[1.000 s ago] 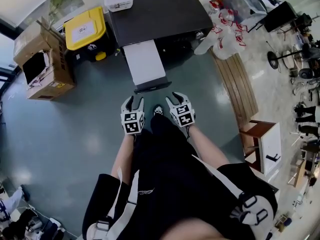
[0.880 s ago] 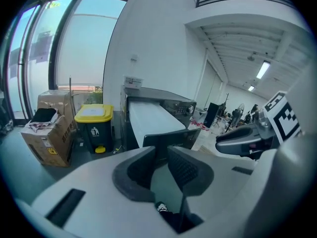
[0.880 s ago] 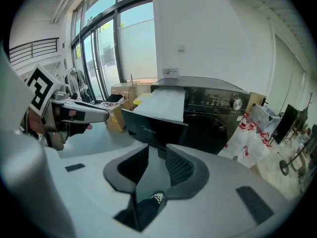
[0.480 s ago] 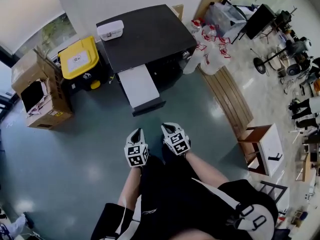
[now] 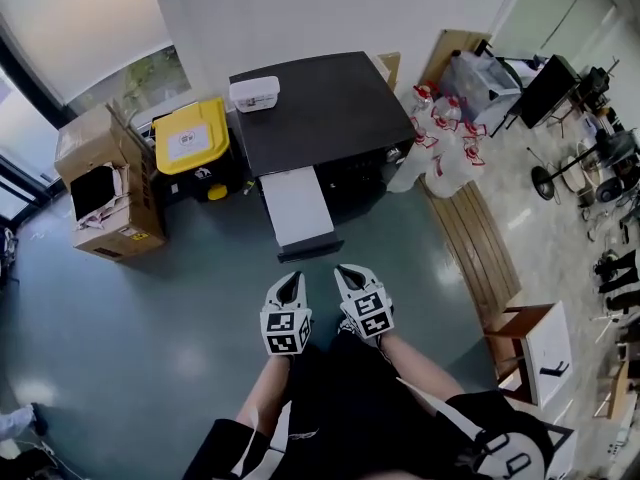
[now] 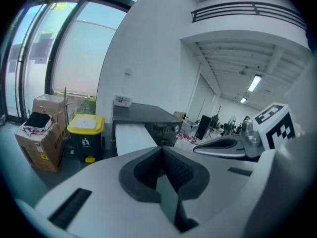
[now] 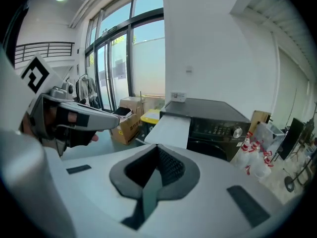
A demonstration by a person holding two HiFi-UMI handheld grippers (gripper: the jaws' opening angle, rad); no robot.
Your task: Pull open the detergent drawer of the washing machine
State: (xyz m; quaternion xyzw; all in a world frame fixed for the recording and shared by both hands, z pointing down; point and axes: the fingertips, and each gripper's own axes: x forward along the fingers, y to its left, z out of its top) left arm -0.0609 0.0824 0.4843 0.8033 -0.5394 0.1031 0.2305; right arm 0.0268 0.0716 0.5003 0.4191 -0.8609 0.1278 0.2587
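The black washing machine (image 5: 320, 108) stands against the far wall. Its white detergent drawer (image 5: 297, 208) sticks far out of the front on the left side. My left gripper (image 5: 291, 280) and right gripper (image 5: 347, 272) hover side by side just short of the drawer's front end, touching nothing. Both are shut with nothing between the jaws. In the left gripper view the left gripper (image 6: 161, 150) points at the drawer (image 6: 130, 137). The right gripper view shows the right gripper (image 7: 157, 148) aimed at the drawer (image 7: 171, 128) and the control panel (image 7: 218, 128).
A yellow-lidded bin (image 5: 192, 140) and a cardboard box (image 5: 100, 183) stand left of the machine. A small white box (image 5: 254, 93) sits on its top. Bottles and bags (image 5: 440, 138), a wooden board (image 5: 480, 238) and a stool (image 5: 530, 343) lie to the right.
Both grippers went from open to shut and have risen. They now sit a little farther back from the drawer's front end, and the head view has lifted away from the machine.
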